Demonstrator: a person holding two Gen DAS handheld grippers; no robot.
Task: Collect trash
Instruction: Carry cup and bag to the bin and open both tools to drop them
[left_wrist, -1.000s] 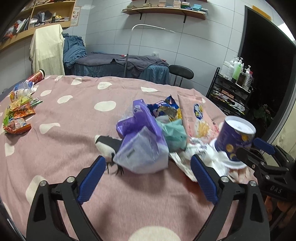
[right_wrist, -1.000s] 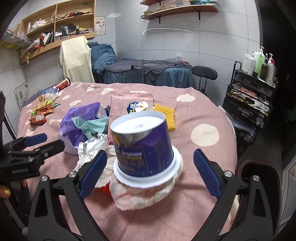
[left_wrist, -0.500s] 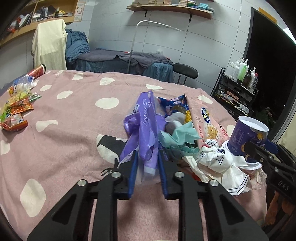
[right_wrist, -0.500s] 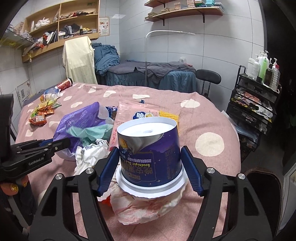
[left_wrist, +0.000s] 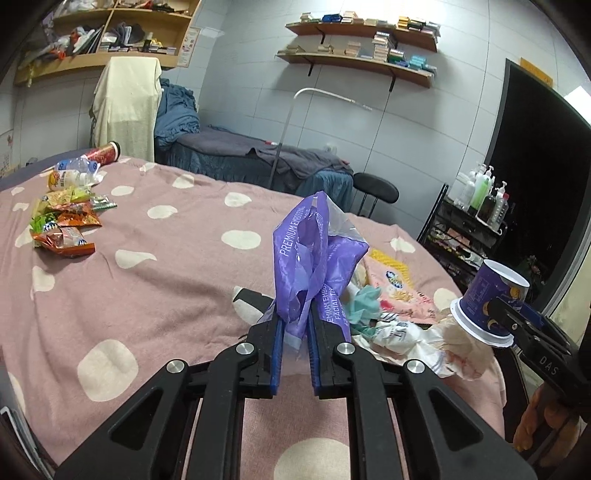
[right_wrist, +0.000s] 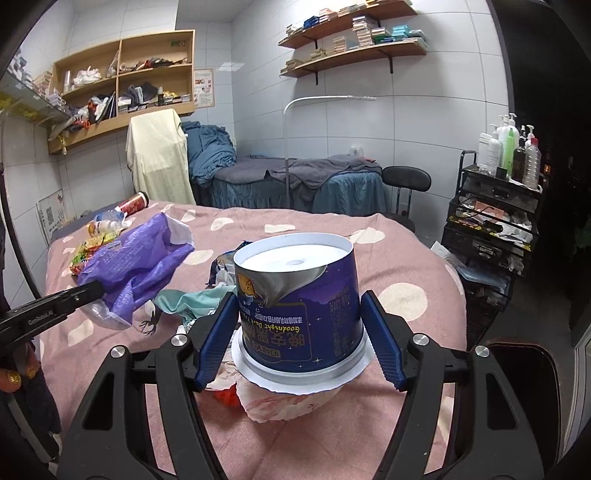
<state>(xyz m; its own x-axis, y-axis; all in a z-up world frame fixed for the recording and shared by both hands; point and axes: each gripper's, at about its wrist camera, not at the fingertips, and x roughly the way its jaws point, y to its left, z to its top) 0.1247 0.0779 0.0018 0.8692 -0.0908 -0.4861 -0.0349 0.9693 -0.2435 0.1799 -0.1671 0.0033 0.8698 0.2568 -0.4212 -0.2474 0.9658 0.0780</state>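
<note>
**A:** What's the scene? Start with the big picture.

**B:** A bed (left_wrist: 155, 258) under a pink polka-dot cover carries a heap of trash (left_wrist: 388, 317) near its right edge: a pink snack bag (left_wrist: 397, 284), a teal scrap, crumpled white paper. Snack wrappers (left_wrist: 62, 229) and bottles lie well apart on the far left.

**A:** And what has changed in the last second?

**B:** Both tools have gone from open to gripping. The left gripper (left_wrist: 295, 325), whose fingers stood wide around the purple plastic bag (left_wrist: 314, 266) a second ago, is now clamped on it, and the bag hangs lifted clear of the cover. The right gripper (right_wrist: 299, 332) has closed on the sides of the upturned purple cup (right_wrist: 295, 299), fingers pressed to both walls; the cup sits above the crumpled tissue (right_wrist: 291, 402).

**A:** What does that mean for the job?

**B:** Two pieces are secured at once, it seems. The bag's mouth (right_wrist: 177, 236) gapes towards the cup, so a likely reading is that the bag serves as the collector and the cup goes in first. The rest of the heap and the far wrappers remain uncollected.
</note>
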